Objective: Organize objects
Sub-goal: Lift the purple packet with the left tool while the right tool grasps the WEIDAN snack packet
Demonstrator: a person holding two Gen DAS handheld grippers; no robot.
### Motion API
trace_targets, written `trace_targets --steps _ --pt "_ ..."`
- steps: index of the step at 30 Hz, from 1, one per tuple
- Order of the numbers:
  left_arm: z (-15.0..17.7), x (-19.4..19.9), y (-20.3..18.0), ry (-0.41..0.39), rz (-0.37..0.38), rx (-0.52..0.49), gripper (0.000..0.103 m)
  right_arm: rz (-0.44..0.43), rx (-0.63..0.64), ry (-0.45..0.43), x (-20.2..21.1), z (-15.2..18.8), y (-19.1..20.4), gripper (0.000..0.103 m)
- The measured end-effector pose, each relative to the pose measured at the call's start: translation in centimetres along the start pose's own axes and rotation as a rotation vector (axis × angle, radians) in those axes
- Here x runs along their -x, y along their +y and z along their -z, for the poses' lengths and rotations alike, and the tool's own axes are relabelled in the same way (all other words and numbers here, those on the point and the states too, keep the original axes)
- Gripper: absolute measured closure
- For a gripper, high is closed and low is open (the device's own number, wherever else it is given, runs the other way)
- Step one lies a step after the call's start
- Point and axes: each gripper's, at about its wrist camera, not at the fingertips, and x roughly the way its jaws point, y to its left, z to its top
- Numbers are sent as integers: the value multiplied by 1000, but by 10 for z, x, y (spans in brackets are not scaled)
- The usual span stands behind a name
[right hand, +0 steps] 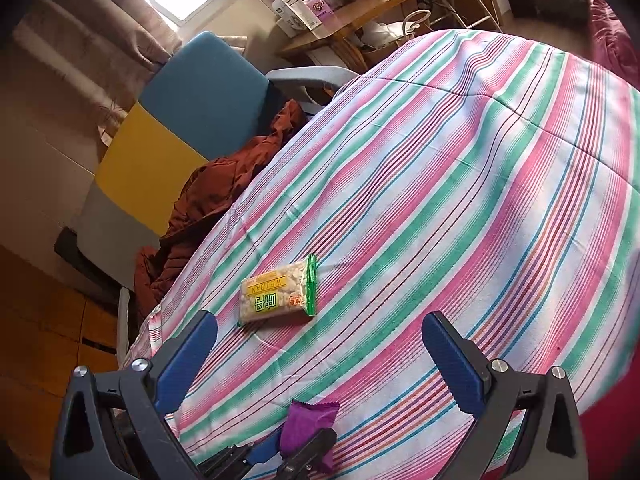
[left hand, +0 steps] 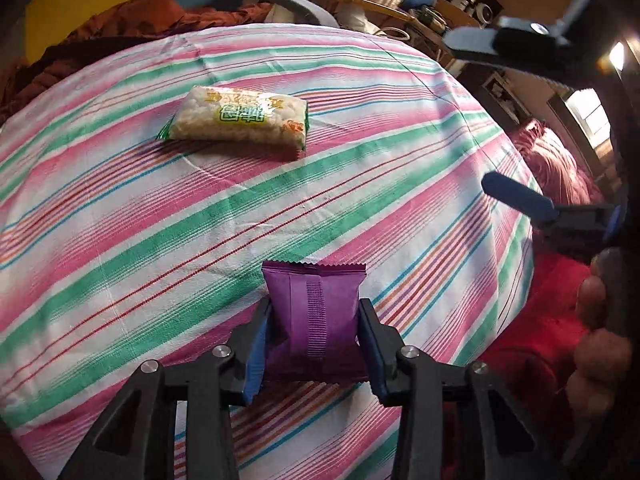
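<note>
A purple snack packet [left hand: 320,292] stands on end between the blue pads of my left gripper [left hand: 316,308], which is shut on its two sides just above the striped tablecloth [left hand: 160,240]. A clear packet of rice crackers [left hand: 240,122] with green ends lies flat farther off on the cloth. My right gripper [right hand: 320,320] hangs open and empty above the cloth, with the rice cracker packet [right hand: 278,294] just beyond its fingertips. Below it the purple packet [right hand: 310,424] shows in the left gripper [right hand: 296,444]. The right gripper [left hand: 468,112] also appears at the right edge of the left wrist view.
A blue and yellow chair [right hand: 192,92] with a rust-brown garment [right hand: 224,192] stands against the table's far edge. Red fabric [left hand: 552,300] lies beside the table on the right. A person's fingers [left hand: 600,340] grip the right tool. A cluttered wooden shelf [right hand: 352,20] stands behind.
</note>
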Motion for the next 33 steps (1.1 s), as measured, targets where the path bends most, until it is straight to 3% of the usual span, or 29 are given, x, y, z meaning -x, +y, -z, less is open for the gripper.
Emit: trace_targets --steps 5,8,11,18,27,33 --pt "25 17 15 -18 -31 -58 63 0 54 15 -3 3 9 0" --pt "53 36 39 -58 -106 -87 63 13 99 63 -14 8 17 0" --pt "77 52 58 -121 -127 -94 63 29 177 124 -27 18 31 0" --pt "90 53 66 -200 -108 -62 63 95 433 237 -52 45 76 0" --pt "92 51 74 -241 -56 -29 62 239 947 312 -130 35 148 0" --pt "94 52 80 -255 -15 -9 62 280 1027 429 -190 20 144 0"
